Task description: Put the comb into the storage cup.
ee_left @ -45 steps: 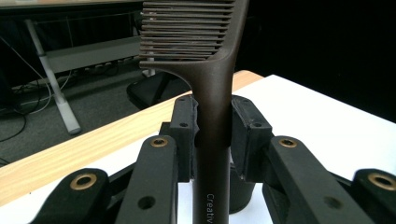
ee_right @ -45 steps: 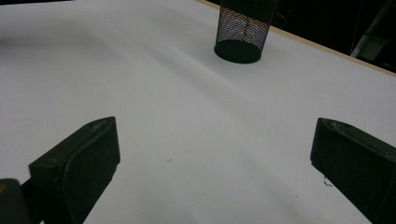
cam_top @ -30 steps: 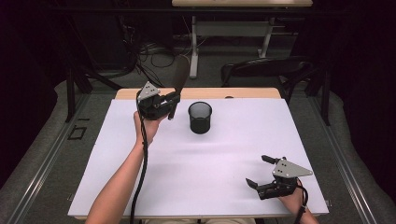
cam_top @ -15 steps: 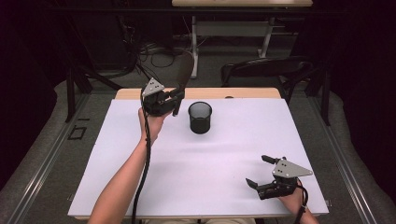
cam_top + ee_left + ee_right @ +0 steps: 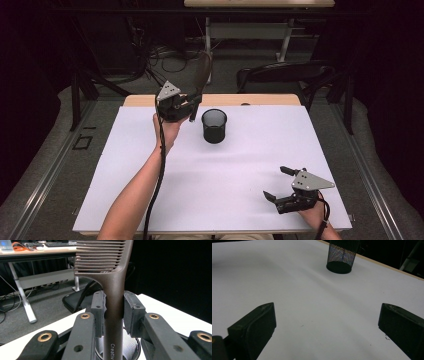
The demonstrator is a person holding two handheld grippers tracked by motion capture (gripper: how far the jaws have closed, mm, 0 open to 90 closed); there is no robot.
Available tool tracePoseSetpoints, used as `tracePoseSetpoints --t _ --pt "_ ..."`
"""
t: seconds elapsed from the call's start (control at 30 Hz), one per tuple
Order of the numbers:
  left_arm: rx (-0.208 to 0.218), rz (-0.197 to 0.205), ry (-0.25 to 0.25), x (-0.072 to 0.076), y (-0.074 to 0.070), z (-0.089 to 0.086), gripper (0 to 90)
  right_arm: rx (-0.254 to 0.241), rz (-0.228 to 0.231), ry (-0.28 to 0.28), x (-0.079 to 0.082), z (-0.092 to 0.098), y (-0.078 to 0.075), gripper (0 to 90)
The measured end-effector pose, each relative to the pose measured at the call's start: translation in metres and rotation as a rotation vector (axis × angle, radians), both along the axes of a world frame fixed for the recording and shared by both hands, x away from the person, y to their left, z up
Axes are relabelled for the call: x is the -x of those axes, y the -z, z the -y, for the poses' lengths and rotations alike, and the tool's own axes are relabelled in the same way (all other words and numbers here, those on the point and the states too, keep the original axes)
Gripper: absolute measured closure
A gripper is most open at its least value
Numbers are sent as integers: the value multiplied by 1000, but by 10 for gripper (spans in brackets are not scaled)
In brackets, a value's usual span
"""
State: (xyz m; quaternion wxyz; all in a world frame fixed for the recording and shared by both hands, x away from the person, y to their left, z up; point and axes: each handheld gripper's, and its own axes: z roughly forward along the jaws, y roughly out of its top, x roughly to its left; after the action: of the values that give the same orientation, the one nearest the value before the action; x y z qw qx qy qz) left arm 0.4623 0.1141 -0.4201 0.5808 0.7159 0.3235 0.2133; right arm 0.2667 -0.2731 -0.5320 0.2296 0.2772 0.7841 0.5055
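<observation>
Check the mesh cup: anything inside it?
High view: the mesh cup looks dark inside, nothing sticks out. In the left gripper view, the comb clamped in the left gripper covers much of its opening; the bottom isn't visible.

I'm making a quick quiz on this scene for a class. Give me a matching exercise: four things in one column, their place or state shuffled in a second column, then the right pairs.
Things
1. comb
2. mesh cup
3. left tool
4. right tool

Places or states
A. open, low over the near right part of the white table
B. clamped by its handle, teeth end up
C. stands upright on the far middle of the table
D. raised beside the cup, shut on something

Pairs: 1-B, 2-C, 3-D, 4-A
</observation>
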Motion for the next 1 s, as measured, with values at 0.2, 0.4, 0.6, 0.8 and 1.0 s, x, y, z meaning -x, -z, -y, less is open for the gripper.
tracePoseSetpoints --t 0.2,0.4,0.6,0.8,1.0 --pt "7 6 -1 -2 0 5 725 -2 -1 0 0 0 0 10" --pt "16 5 4 -4 1 12 725 -1 -2 0 0 0 0 11" --pt "22 5 9 -6 2 18 725 0 -1 0 0 0 0 11" --pt "35 0 6 -8 4 24 725 1 3 0 0 1 0 11" --pt "46 -5 7 -9 7 28 725 3 1 -1 0 0 0 11"
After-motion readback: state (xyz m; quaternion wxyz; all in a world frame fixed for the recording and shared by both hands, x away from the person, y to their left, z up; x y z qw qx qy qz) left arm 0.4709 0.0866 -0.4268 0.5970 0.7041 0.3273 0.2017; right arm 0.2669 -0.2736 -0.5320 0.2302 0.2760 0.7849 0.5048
